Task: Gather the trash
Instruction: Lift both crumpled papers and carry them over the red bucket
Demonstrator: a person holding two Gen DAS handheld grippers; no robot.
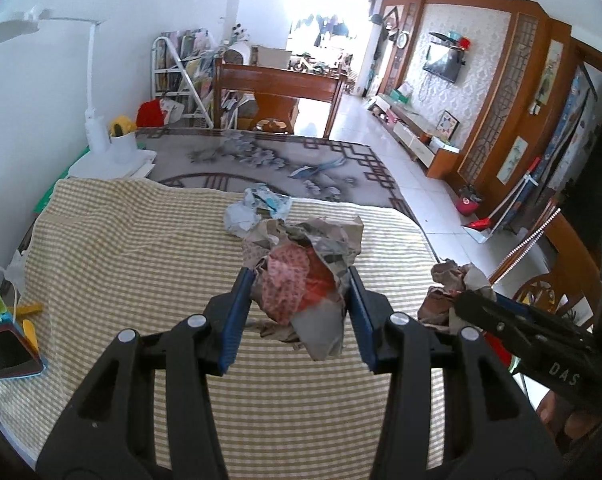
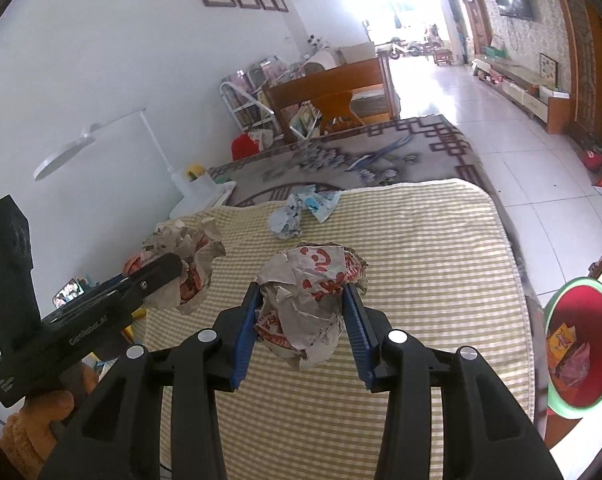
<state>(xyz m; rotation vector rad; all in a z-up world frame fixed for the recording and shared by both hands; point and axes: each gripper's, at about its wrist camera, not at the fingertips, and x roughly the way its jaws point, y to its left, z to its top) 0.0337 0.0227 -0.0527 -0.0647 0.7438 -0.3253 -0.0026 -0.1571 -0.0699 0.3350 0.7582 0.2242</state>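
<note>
Both grippers pinch crumpled paper wads (image 1: 301,280) (image 2: 309,304) above the checked cloth (image 2: 421,260), blue-white scraps (image 2: 301,212) lying at twelve o'clock, a red bin (image 2: 581,344) at three.

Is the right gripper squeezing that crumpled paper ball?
Touching. The right wrist view shows the right gripper with both blue pads pressed into the crumpled paper ball.
</note>
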